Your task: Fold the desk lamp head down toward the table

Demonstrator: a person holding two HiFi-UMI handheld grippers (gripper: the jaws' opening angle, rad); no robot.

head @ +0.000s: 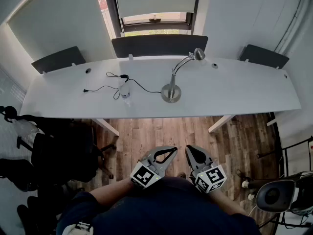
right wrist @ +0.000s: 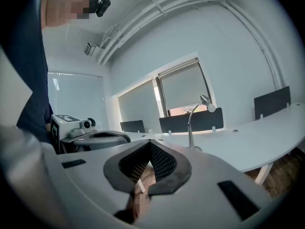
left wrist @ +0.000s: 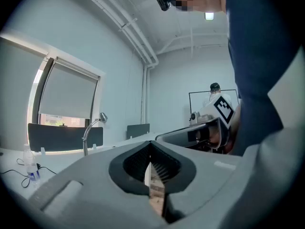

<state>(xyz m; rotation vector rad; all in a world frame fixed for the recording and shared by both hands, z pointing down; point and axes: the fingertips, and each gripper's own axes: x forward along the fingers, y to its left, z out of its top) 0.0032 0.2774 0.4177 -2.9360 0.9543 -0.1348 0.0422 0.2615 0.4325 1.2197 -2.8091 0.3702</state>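
Observation:
A silver desk lamp (head: 172, 91) stands on the white desk (head: 244, 89), its curved neck rising to a small head (head: 199, 54) that points right. The same lamp shows far off in the left gripper view (left wrist: 90, 133) and in the right gripper view (right wrist: 192, 124). Both grippers hang close to the person's body, well short of the desk. The left gripper (head: 170, 151) (left wrist: 152, 176) is shut with nothing in it. The right gripper (head: 190, 152) (right wrist: 144, 178) is shut and empty too. Each gripper appears in the other's view, the right gripper (left wrist: 209, 128) and the left gripper (right wrist: 90, 136).
A clear bottle (head: 124, 90) and a black cable (head: 100, 88) lie on the desk left of the lamp. Dark dividers (head: 159, 45) line the desk's far edge under a window. Black office chairs (head: 58, 155) stand at the left, a wheeled device (head: 281, 195) at the right, on wood floor.

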